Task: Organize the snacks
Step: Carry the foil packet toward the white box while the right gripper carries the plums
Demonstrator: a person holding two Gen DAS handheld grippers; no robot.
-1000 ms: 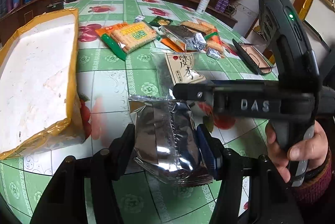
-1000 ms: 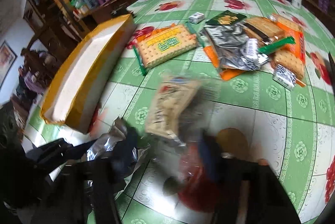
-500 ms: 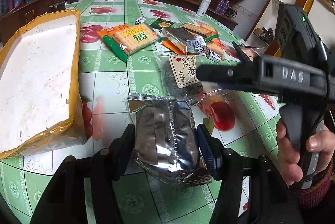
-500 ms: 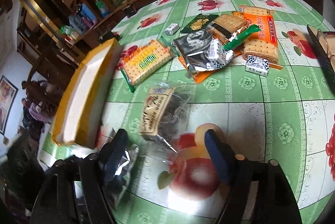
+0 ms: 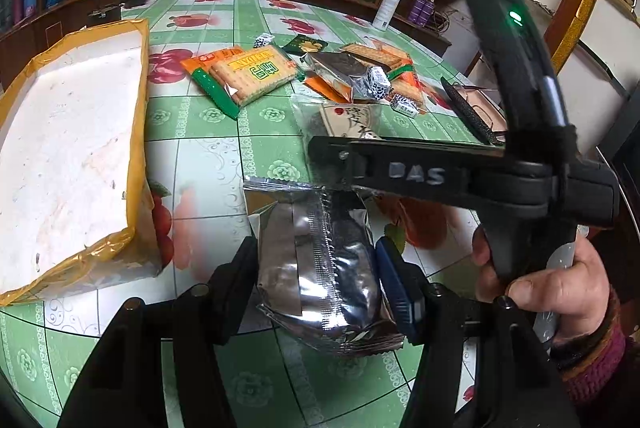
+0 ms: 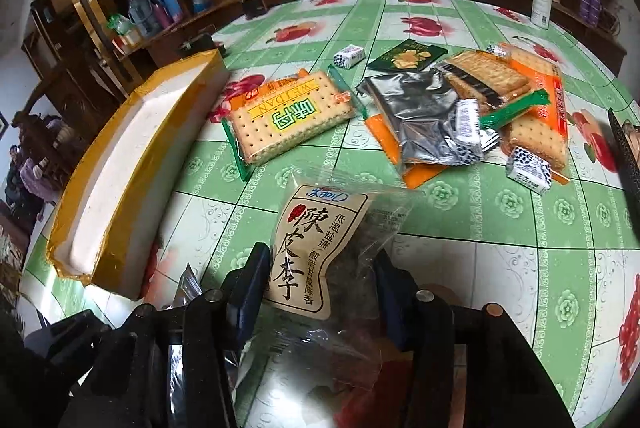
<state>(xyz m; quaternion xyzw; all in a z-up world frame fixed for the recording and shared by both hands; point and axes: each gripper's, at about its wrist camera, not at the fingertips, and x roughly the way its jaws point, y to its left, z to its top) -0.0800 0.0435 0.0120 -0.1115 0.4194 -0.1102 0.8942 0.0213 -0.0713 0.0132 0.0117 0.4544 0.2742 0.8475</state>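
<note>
Right wrist view | right gripper [image 6: 320, 284], half a second ago short of the plum packet [image 6: 320, 252], now straddles it on the table [image 6: 520, 268], fingers spread | left gripper [image 5: 316, 268] keeps pinching the silver packet [image 5: 320, 260] | we judge a second grasp imminent, box [image 5: 68, 147] nearby.

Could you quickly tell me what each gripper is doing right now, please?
Left gripper: shut on the silver foil packet.
Right gripper: around the clear plum packet; whether it grips cannot be told.
</note>
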